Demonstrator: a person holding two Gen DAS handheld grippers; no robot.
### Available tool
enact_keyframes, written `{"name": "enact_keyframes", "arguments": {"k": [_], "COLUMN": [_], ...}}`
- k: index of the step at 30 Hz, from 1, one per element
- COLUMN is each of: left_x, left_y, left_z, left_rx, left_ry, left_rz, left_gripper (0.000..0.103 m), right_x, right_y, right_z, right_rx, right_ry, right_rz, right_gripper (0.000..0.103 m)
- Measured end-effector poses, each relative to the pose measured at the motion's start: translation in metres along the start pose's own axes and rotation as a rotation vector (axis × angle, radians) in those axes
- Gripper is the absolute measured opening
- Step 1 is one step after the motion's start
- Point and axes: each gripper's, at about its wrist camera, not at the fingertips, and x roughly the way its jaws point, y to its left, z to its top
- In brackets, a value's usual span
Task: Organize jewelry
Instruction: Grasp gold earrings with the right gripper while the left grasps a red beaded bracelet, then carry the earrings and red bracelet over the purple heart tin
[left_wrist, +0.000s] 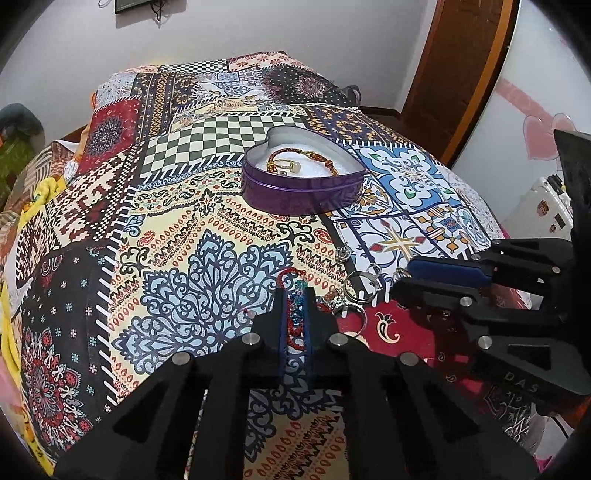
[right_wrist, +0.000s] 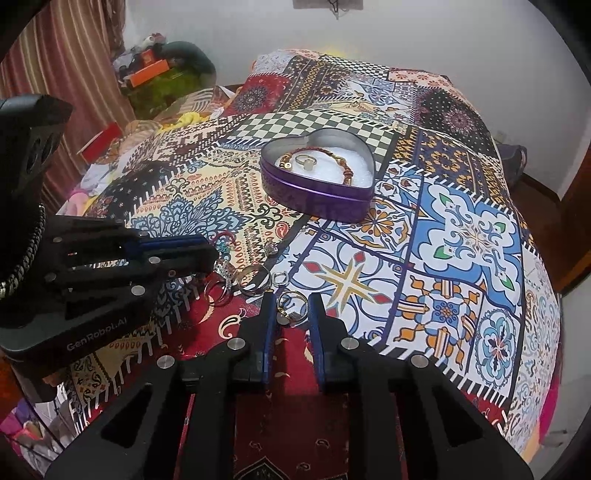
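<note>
My left gripper (left_wrist: 294, 295) has its two fingers drawn close together around a red beaded bracelet (left_wrist: 291, 275) with a teal charm, which lies on the patterned bedspread (left_wrist: 207, 236); the beads sit in the narrow gap, though I cannot tell whether they are truly pinched. My right gripper (right_wrist: 291, 301) is partly open, its blue-padded fingers standing either side of a gold ring (right_wrist: 291, 302) without touching it. Just to the left of that ring, a loose cluster of silver rings (right_wrist: 253, 280) and one small crown-shaped ring (right_wrist: 271, 249) rest on the cloth, between the two grippers. Farther across the bed, well apart from both tools, sits a purple heart-shaped tin (right_wrist: 317, 192), lid off, lined with white padding. Inside it lie a braided red and gold bracelet (right_wrist: 347, 168) and a ring with a pale stone (right_wrist: 306, 162). Beyond the bed are a plain white wall (left_wrist: 258, 26) and a wooden door frame (left_wrist: 461, 66).
</note>
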Motion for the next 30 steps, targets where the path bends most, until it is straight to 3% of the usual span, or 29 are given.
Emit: {"name": "enact_keyframes", "arguments": {"k": [20,30], "left_x": [-0.069,-0.075], "left_y": [0.000,0.002], "left_z": [0.020,0.039], "left_rx": [-0.016,-0.007], "left_ry": [-0.163,-0.202], "left_rz": [-0.015,0.026], "left_gripper": [0.004,0.004], "right_x": [-0.039,-0.049], "right_y": [-0.007,-0.010], "right_z": [0.016,0.030], "right_rx": [0.018,0.013], "right_ry": [-0.113,-0.160], "right_rz": [-0.038,-0.042], "right_gripper": [0.015,0.015]}}
